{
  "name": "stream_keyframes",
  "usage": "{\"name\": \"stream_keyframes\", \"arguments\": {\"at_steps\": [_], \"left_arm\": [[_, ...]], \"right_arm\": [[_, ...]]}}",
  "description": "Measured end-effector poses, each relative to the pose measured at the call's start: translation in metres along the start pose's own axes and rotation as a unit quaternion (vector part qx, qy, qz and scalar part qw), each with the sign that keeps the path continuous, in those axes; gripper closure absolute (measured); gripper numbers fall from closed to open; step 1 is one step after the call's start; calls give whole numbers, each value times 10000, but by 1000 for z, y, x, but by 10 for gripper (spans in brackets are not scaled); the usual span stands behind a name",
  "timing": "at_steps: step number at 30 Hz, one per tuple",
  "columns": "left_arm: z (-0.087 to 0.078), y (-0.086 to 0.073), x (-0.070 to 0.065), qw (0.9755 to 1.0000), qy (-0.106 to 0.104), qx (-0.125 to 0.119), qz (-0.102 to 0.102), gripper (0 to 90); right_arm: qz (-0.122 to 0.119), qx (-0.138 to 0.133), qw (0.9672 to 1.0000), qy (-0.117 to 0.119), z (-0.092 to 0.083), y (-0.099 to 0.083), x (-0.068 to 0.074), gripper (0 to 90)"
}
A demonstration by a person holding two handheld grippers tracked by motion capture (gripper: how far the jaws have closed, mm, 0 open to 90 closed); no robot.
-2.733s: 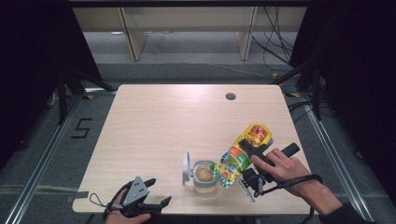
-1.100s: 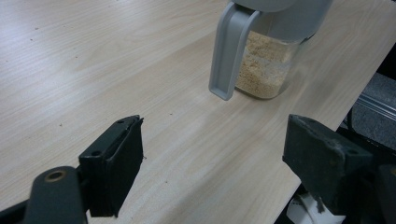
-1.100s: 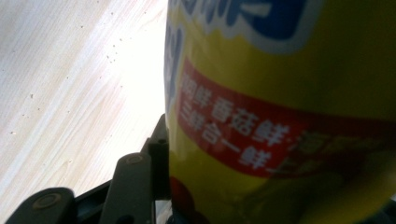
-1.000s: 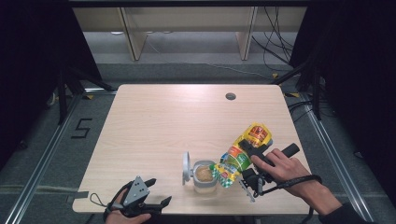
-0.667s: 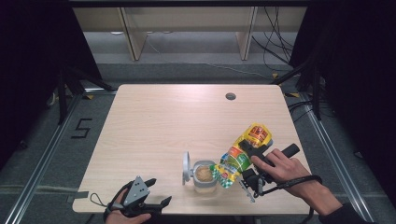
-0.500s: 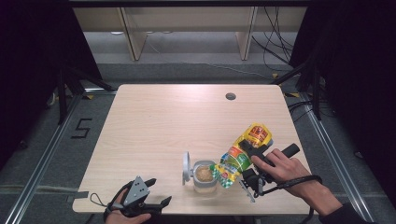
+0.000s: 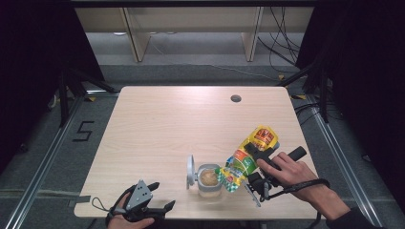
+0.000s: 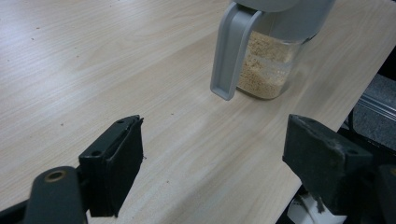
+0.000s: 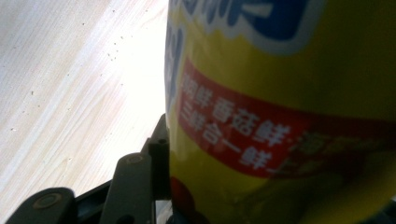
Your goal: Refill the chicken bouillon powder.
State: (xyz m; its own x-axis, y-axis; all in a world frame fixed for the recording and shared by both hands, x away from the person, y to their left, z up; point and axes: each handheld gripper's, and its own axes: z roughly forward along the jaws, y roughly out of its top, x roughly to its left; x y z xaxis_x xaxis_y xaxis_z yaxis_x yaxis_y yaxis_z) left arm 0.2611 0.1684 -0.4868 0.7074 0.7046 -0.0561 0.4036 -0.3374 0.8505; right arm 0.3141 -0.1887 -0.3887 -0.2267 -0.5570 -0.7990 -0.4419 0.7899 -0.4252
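Observation:
A yellow seasoning pouch (image 7: 248,155) with red and green print is tilted mouth-down over a clear jar (image 7: 208,180) of tan granules near the table's front edge. My right gripper (image 7: 254,162) is shut on the pouch; in the right gripper view the pouch (image 9: 289,112) presses against the left jaw. The jar's grey flip lid (image 7: 190,171) stands open on its left side. My left gripper (image 7: 161,196) rests open at the front left edge, and its view looks at the jar (image 8: 268,60) and the hanging lid (image 8: 231,51), with nothing between the jaws.
The light wooden table (image 7: 181,124) has a round cable hole (image 7: 236,98) at the back right. A floor mark "5" (image 7: 83,130) lies left of the table. Dark curtains flank both sides.

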Motion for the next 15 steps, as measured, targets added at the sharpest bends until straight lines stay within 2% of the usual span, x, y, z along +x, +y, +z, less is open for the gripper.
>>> {"name": "stream_keyframes", "arguments": {"at_steps": [5,6,7,9,10,12,13,15], "left_arm": [[0,0,0,10000,16,-10,10,194],[-1,0,1,9999,36,71,81,194],[0,0,1,10000,42,53,72,194],[-1,0,1,9999,29,82,79,194],[0,0,0,10000,-1,1,10,194],[-1,0,1,9999,48,51,85,194],[-1,0,1,9999,48,53,88,194],[-1,0,1,9999,44,52,91,194]], "right_arm": [[117,54,9999,13,-1,0,2,550],[132,57,9999,12,-1,0,2,550],[134,62,9999,8,-1,0,3,550],[113,56,9999,4,-1,0,2,550],[116,58,9999,7,-1,0,2,550],[104,53,9999,6,-1,0,2,550],[8,-1,10000,-4,0,0,1,550],[12,-6,10000,6,0,0,1,551]]}}
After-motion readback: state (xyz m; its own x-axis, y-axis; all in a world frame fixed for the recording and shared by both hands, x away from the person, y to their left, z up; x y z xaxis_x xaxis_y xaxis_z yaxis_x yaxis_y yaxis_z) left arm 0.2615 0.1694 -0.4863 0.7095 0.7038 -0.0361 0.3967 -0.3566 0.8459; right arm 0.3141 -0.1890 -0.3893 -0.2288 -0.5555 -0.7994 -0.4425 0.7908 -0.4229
